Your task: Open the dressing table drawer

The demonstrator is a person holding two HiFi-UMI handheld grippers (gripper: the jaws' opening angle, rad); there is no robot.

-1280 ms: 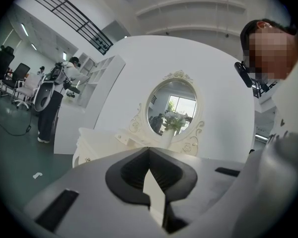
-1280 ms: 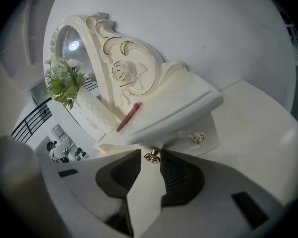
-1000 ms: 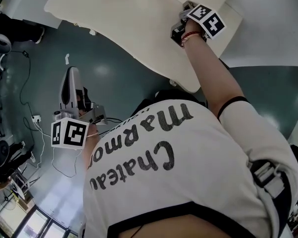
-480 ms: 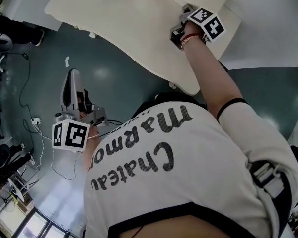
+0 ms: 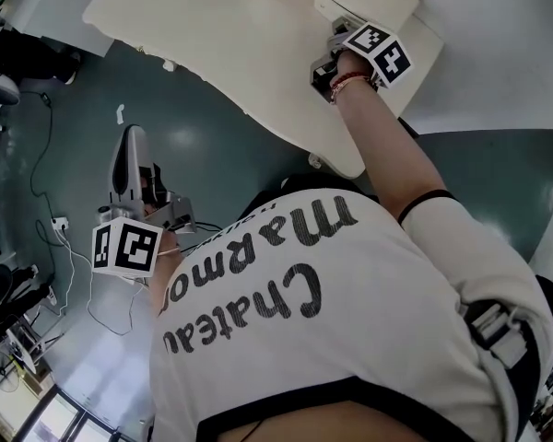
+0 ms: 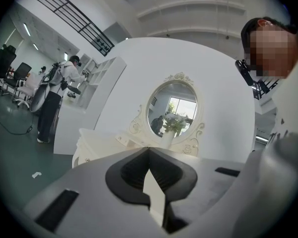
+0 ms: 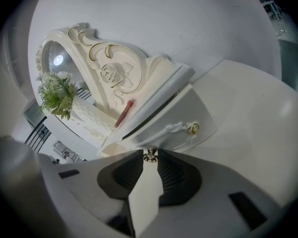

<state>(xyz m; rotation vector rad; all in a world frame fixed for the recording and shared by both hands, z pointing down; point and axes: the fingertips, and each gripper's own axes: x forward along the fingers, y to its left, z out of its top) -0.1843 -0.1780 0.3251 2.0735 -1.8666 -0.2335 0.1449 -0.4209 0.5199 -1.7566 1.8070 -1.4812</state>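
The white dressing table [image 5: 212,35] fills the top of the head view. A small drawer [image 7: 175,127] sits on its top beside the carved mirror frame [image 7: 109,73], with a dark gap along the drawer's upper edge. My right gripper [image 7: 150,152] [image 5: 339,28] is at the drawer front, its jaws shut on a small metal knob [image 7: 150,156]. A second gold knob [image 7: 192,128] shows further right. My left gripper [image 5: 131,138] [image 6: 149,148] hangs shut and empty over the floor, pointing at the table's oval mirror [image 6: 173,108] from a distance.
A vase of flowers [image 7: 57,93] stands by the mirror, and a red object [image 7: 124,113] lies above the drawer. Cables [image 5: 46,182] trail over the green floor at left. A person [image 6: 54,98] stands near white shelves [image 6: 97,73] in the background.
My right gripper has shifted slightly toward me at the drawer front. The left gripper has stayed where it was.
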